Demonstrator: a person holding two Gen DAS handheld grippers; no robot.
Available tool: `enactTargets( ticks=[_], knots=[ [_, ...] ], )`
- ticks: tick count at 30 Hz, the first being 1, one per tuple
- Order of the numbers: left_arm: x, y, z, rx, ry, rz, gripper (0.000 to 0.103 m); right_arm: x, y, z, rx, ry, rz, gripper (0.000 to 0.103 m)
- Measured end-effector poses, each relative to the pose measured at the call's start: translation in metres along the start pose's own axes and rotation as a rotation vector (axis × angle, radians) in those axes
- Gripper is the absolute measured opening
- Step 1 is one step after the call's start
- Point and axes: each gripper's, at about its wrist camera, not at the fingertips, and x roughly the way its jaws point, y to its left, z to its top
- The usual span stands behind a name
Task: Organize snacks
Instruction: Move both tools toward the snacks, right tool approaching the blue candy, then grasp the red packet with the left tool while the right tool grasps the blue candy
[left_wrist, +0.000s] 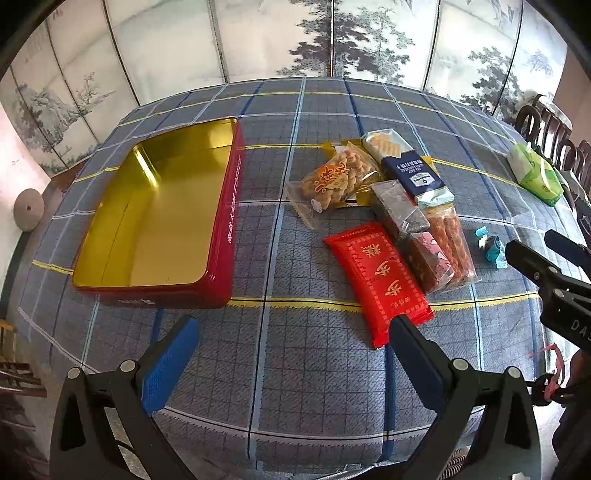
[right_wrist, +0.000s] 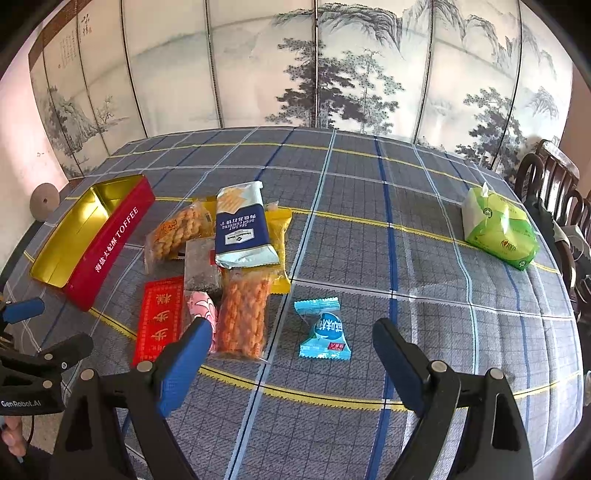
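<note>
Empty red tin (left_wrist: 162, 221), snack pile (left_wrist: 388, 221) beside, 2 grippers' jaws apart

Ahead of the left gripper's fingers (left_wrist: 173, 354) the tin (left_wrist: 155, 210) lies to the left and the snack pile (left_wrist: 384, 206) to the right, on the table (left_wrist: 295, 369). Between the right gripper's fingers (right_wrist: 184, 365) lies the candy (right_wrist: 325, 332); the tissue pack (right_wrist: 498, 229) sits far right.
</note>
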Motion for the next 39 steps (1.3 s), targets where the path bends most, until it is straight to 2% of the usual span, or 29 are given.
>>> enactTargets(
  ticks=[19, 21, 23, 29, 39],
  knots=[
    [0.005, 0.0, -0.002, -0.003, 0.01, 0.001, 0.101, 0.007, -0.009, -0.004, 0.012, 0.014, 0.008, 0.09],
    [0.006, -0.001, -0.003, -0.003, 0.012, 0.001, 0.101, 0.009, -0.01, -0.005, 0.008, 0.021, 0.009, 0.088],
    [0.006, -0.002, -0.003, -0.001, 0.013, 0.002, 0.101, 0.013, -0.011, -0.006, 0.003, 0.034, 0.014, 0.078],
    [0.01, -0.005, -0.003, 0.0, 0.021, 0.006, 0.101, 0.028, -0.021, -0.009, 0.015, 0.065, 0.016, 0.062],
    [0.019, -0.01, 0.001, 0.008, 0.044, 0.008, 0.101, 0.063, -0.032, -0.008, 0.02, 0.116, 0.031, 0.048]
  ],
)
